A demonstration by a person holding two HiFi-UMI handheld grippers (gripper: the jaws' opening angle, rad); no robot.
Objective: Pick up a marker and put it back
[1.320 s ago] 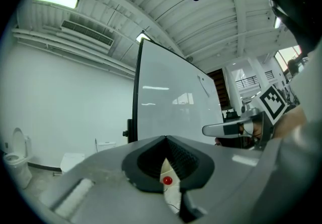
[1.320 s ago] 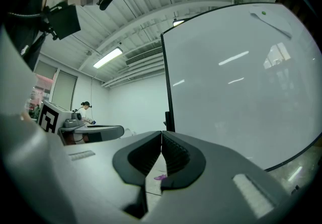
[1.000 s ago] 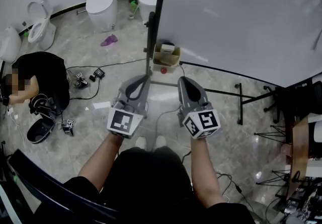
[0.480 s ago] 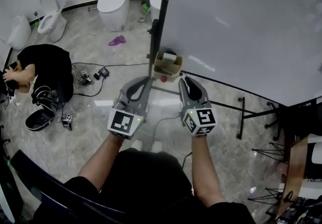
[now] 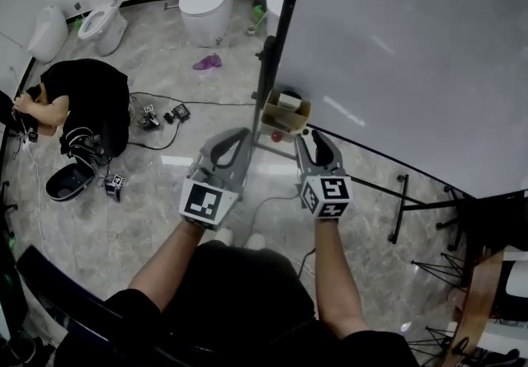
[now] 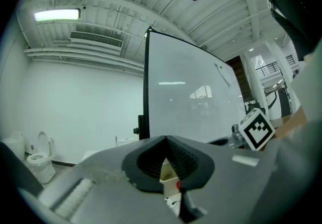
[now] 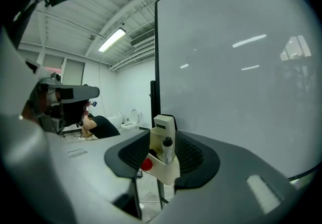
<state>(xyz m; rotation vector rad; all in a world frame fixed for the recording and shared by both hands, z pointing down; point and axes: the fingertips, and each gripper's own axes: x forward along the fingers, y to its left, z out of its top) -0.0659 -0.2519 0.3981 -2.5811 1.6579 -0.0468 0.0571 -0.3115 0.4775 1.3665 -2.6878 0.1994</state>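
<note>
Marker (image 7: pixel 167 150): stands upright in the cream holder (image 7: pixel 164 170) at the whiteboard (image 7: pixel 236 67) edge, pale barrel, dark cap on top.
Handling: likely light, stiff and smooth. Best pinched across the barrel, just under the cap.
Right gripper (image 7: pixel 163 135): jaws just opened wide, gripping nothing, the holder framed beyond them.
Left gripper (image 6: pixel 163 140): tips pressed together, empty.

Marker (image 7: pixel 167 152) in tray (image 7: pixel 168 171) — at whiteboard (image 5: pixel 412 44) edge
</note>
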